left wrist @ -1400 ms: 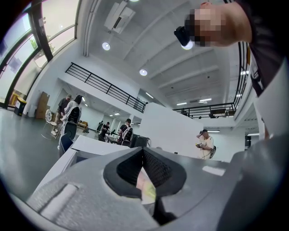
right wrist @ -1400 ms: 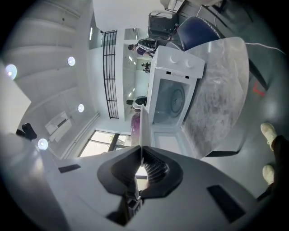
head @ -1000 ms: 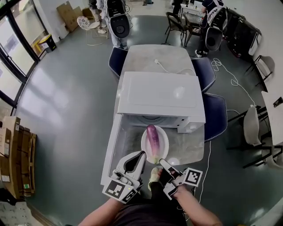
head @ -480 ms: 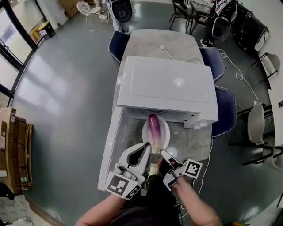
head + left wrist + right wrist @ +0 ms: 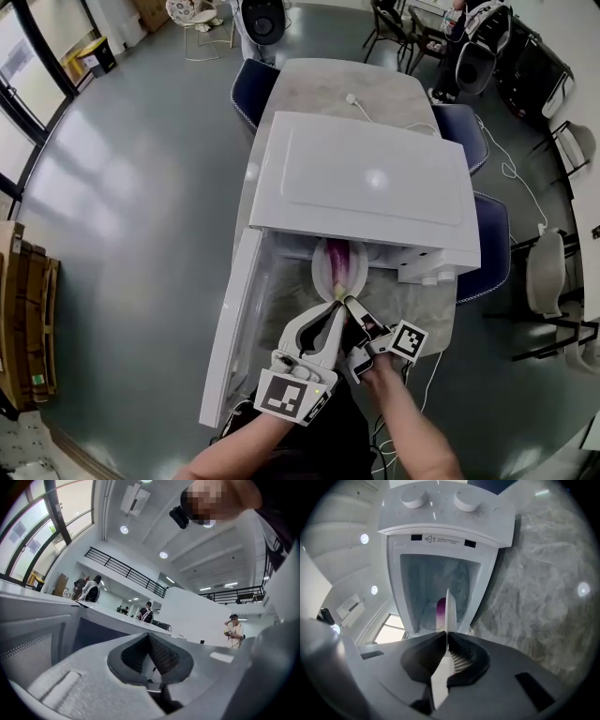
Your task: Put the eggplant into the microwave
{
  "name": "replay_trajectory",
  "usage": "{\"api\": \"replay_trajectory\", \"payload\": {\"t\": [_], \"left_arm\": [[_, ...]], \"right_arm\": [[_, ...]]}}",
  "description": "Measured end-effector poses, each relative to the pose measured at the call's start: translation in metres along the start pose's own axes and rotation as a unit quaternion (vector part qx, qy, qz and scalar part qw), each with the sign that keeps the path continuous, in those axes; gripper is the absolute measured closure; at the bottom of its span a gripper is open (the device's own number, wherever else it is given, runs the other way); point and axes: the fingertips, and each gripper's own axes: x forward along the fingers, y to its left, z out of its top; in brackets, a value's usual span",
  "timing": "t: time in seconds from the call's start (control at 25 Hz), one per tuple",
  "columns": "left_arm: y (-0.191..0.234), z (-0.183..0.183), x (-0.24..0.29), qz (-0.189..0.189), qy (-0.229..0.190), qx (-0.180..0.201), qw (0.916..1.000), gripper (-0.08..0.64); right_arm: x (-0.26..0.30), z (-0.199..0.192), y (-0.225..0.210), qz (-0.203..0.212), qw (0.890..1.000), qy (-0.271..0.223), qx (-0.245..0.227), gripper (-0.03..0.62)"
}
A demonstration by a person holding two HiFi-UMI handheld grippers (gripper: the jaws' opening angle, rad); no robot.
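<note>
Now the right gripper (image 5: 349, 304), pinching the plate (image 5: 320, 273), has slid the eggplant (image 5: 339, 260) partly into the microwave (image 5: 366, 178). The left gripper (image 5: 334, 315) is clenched, empty. The task looks nearly done.

A glossy grey floor (image 5: 141, 187) spreads around a long marble-topped table (image 5: 309, 89), with dark blue chairs (image 5: 251, 94) drawn up along both sides. Tall dark-framed windows (image 5: 23, 112) line the left wall, and cardboard boxes (image 5: 23, 300) are stacked nearby. Overhead, round recessed lights (image 5: 124, 529) dot a white ceiling, and a black-railed balcony (image 5: 122, 569) runs along the far wall.
</note>
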Motion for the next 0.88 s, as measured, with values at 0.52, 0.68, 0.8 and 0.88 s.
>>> {"api": "replay_trajectory", "payload": {"t": [0.52, 0.68, 0.8, 0.88], "left_arm": [[0.02, -0.006, 0.012, 0.009, -0.004, -0.002, 1.0, 0.552], [0.024, -0.005, 0.011, 0.011, -0.003, 0.0, 0.9999, 0.552], [0.025, -0.007, 0.01, 0.013, -0.002, 0.001, 0.9999, 0.552], [0.028, -0.009, 0.01, 0.015, 0.0, 0.0, 0.9999, 0.554]], "right_arm": [[0.05, 0.034, -0.019, -0.01, 0.999, -0.034, 0.009, 0.574], [0.061, 0.04, -0.022, -0.015, 0.999, -0.045, 0.011, 0.574], [0.068, 0.045, -0.023, -0.018, 0.998, -0.055, 0.009, 0.574], [0.074, 0.048, -0.022, -0.021, 0.998, -0.062, 0.005, 0.574]]}}
